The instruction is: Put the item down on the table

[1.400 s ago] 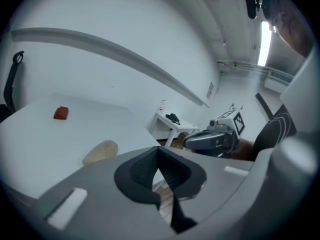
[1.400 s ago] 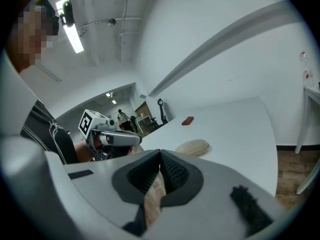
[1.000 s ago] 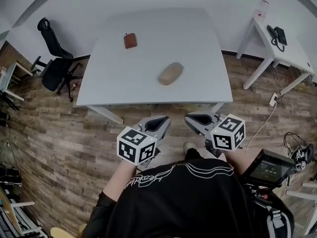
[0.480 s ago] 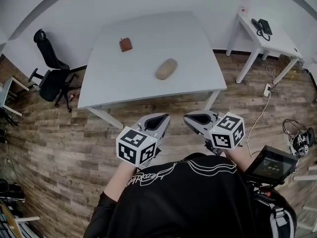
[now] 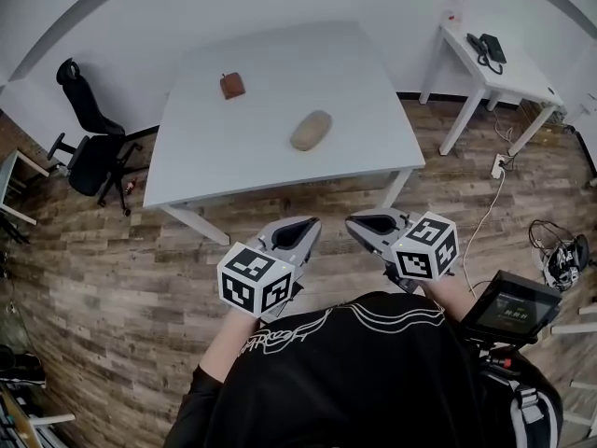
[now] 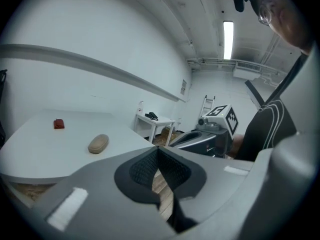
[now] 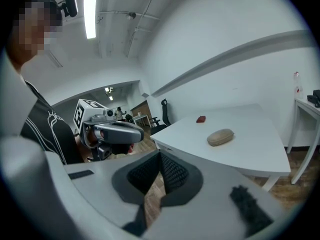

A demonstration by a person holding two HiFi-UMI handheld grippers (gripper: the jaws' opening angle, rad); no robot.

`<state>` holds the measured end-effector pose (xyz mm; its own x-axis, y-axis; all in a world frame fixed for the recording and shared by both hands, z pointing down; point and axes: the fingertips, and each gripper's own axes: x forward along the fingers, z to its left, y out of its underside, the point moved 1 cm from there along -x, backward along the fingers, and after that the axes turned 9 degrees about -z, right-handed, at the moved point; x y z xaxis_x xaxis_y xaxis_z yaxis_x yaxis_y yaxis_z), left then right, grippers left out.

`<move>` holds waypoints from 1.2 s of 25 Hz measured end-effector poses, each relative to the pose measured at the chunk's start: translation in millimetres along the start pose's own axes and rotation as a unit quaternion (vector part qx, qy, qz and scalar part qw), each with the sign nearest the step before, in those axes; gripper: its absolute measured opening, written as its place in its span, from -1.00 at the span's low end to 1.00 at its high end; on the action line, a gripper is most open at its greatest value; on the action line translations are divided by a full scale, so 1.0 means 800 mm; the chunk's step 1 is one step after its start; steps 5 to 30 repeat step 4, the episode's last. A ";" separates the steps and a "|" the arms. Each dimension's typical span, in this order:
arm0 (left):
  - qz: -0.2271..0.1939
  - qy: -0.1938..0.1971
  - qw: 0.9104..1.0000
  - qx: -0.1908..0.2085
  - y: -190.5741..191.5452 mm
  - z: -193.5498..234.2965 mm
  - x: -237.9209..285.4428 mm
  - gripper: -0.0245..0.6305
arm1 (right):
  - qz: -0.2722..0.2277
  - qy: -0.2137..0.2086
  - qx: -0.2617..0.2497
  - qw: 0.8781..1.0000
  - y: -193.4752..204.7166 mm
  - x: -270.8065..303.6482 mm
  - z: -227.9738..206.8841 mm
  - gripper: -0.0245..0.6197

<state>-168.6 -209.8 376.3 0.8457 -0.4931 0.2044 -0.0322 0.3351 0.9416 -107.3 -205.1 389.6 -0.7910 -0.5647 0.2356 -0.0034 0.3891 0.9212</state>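
A tan oblong case [image 5: 311, 130] lies near the middle of the white table [image 5: 233, 157], and a small red-brown item [image 5: 232, 85] sits farther back to the left. Both also appear in the left gripper view as the case [image 6: 98, 143] and the red item [image 6: 59, 124], and in the right gripper view as the case [image 7: 220, 136] and the red item [image 7: 201, 119]. My left gripper [image 5: 300, 224] and right gripper [image 5: 368, 222] hang side by side over the wooden floor, short of the table's front edge. Each is shut and empty, as the left gripper [image 6: 158, 149] and right gripper [image 7: 160, 154] show up close.
A black office chair [image 5: 89, 129] stands left of the table. A small white side table [image 5: 490, 59] with a phone stands at the right. Cables [image 5: 560, 250] lie on the wooden floor at the right, and a device with a screen [image 5: 508, 311] hangs by the person's right side.
The head view has shifted a little, so the table and side table sit slightly further left in the picture. Both grippers stay shut and in the same place.
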 end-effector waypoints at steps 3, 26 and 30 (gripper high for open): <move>-0.008 0.020 1.000 0.008 0.004 -0.014 0.006 -0.91 | 0.001 0.002 -0.002 1.000 0.008 -0.001 0.000 -0.90; -0.009 0.025 1.000 0.012 0.006 -0.018 0.007 -0.91 | 0.000 0.003 -0.001 1.000 0.009 -0.001 0.000 -0.90; -0.009 0.025 1.000 0.012 0.006 -0.018 0.007 -0.91 | 0.000 0.003 -0.001 1.000 0.009 -0.001 0.000 -0.90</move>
